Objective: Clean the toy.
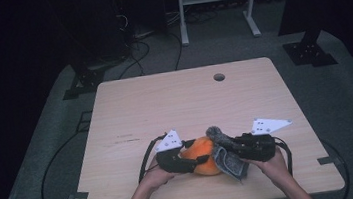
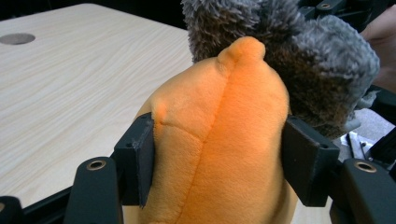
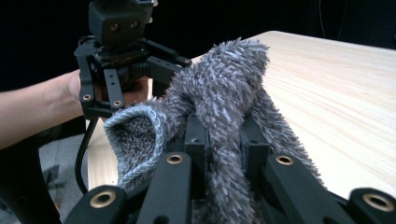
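The left gripper [image 1: 184, 159] is squeezing an orange plush toy [image 1: 203, 156], w/ one black jaw pressed flat on each side of the soft body; in the left gripper view the toy [image 2: 219, 140] bulges up between the jaws and its seam runs down the middle. The right gripper [image 1: 235, 145] is clamped on a fuzzy grey cloth [image 1: 226, 159], jaws nearly together w/ a thick fold of it pinched between them. In the right gripper view the cloth [image 3: 224, 93] stands up in a tall lump, and one stitched edge curls off to the side, hanging free. The cloth touches the toy's far side; in the left gripper view it sits right behind the toy's top bump [image 2: 289, 56]. Both things are low over the wooden table [image 1: 164, 101], near the edge closest to the person, abt in the middle btw the left and right sides. Can't tell if the toy rests on the wood or hangs just above it. The two hands are close together, grippers pointing at each other, so not much room btw them. Lots of bare wood past the grippers, all the way to the far edge w/ the round hole [image 1: 219, 77]. Bare wood also to the left and right of the hands. A cable [image 1: 144, 161] loops out from the left gripper, over the wood by the left hand [image 1: 155, 177].
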Available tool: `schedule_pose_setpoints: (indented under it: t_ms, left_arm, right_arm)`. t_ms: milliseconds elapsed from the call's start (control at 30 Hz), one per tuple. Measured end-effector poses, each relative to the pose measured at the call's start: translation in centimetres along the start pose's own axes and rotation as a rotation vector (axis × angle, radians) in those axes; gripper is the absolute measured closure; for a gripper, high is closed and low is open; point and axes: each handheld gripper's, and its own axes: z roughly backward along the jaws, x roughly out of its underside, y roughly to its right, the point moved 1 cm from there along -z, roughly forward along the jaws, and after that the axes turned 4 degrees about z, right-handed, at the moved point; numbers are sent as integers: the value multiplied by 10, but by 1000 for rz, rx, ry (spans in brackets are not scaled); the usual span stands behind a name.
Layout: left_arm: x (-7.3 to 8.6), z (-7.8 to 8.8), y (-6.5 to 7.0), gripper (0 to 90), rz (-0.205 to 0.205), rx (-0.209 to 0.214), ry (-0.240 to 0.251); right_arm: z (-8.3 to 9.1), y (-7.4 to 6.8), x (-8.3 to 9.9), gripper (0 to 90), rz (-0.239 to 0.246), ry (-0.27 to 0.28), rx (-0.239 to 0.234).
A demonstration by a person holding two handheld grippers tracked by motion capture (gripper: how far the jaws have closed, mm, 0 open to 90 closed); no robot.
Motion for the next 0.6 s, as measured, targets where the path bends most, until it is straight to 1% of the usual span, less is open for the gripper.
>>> schedule_pose_setpoints:
  t_ms: [33, 67, 100, 167, 233, 267, 300, 367, 400, 467, 500, 533, 567, 600]
  left_arm:
    - [0, 0, -1, 335, 1, 0, 2]
    - [0, 1, -1, 321, 0, 2, 2]
    - [0, 1, -1, 291, -7, 15, 2]
    - [1, 4, -2, 210, 0, 47, 16]
    - [1, 9, -2, 172, -11, 72, 33]
    - [1, 11, -3, 151, -18, 78, 28]
    - [1, 12, -3, 133, -30, 76, 19]
    - [3, 11, -2, 118, -73, 57, -8]
    - [4, 9, -1, 116, -91, 42, -22]
    - [7, 0, 0, 110, -117, -11, -52]
    - [9, -6, 0, 104, -115, -26, -69]
    - [11, -10, 0, 92, -98, -26, -62]
    - [13, -13, 0, 98, -90, -38, -43]
    - [14, -14, 2, 140, -98, -46, -24]
  right_arm:
    - [0, 2, 1, 768, -2, -1, 4]
    - [0, 3, 2, 768, -1, -9, 18]
    - [-1, 4, 4, 768, 0, -14, 26]
    - [-1, 7, 8, 768, -15, -17, 28]
    - [-1, 10, 10, 768, -19, -19, 42]
    - [0, 12, 11, 767, -30, -16, 47]
    - [2, 14, 12, 767, -34, -16, 56]
    - [4, 17, 14, 767, -46, -10, 68]
    - [5, 19, 15, 767, -50, -10, 76]
    - [7, 22, 17, 767, -69, -7, 80]
    - [7, 22, 18, 767, -71, -3, 80]
    - [8, 22, 18, 766, -71, -4, 84]
    - [7, 22, 18, 766, -68, -5, 92]
    - [8, 22, 18, 767, -64, -8, 110]
